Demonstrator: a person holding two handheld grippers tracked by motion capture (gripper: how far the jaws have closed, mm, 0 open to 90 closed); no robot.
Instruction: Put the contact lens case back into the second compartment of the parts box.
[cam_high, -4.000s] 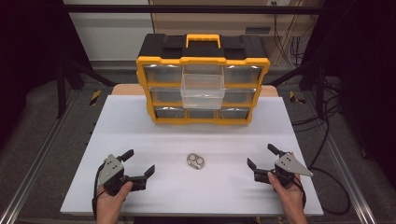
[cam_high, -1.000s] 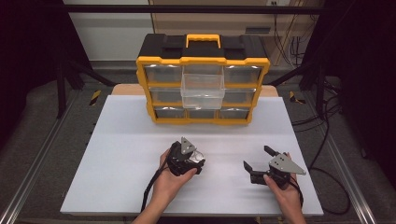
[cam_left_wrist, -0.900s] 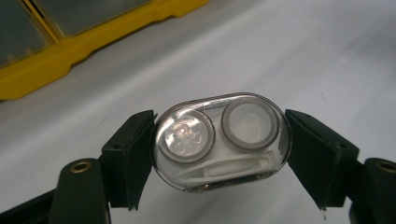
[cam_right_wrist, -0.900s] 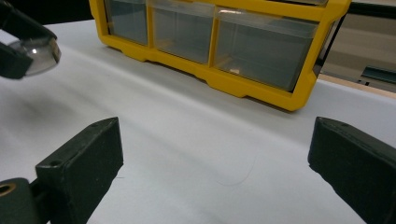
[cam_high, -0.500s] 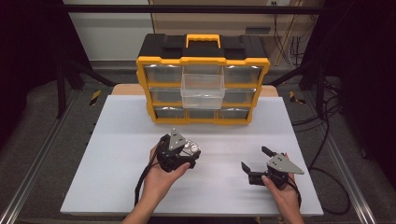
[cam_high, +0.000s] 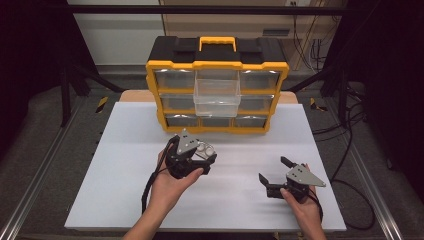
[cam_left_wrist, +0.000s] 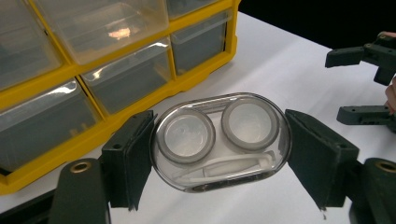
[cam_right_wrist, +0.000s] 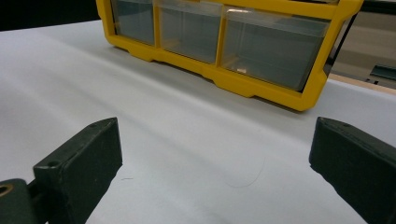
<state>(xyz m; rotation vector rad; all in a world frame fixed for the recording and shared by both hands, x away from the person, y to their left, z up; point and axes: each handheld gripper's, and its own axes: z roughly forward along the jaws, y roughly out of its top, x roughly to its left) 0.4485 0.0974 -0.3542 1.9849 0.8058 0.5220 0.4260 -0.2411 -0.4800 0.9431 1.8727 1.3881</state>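
Left tool (cam_left_wrist: 218, 154), pinching the contact lens case (cam_left_wrist: 219, 140), has carried it nearer the organizer (cam_high: 217, 85); right tool (cam_high: 275, 172) stays spread.

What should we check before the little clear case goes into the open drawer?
1. Left gripper holds the clear case by both ends: ok.
2. Case lid closed: cannot tell.
3. Middle drawer of the yellow organizer pulled out: ok.
4. Drawer looks empty: ok.
5. Right gripper open and off to the side: ok.
6. White table bare between case and organizer: ok.
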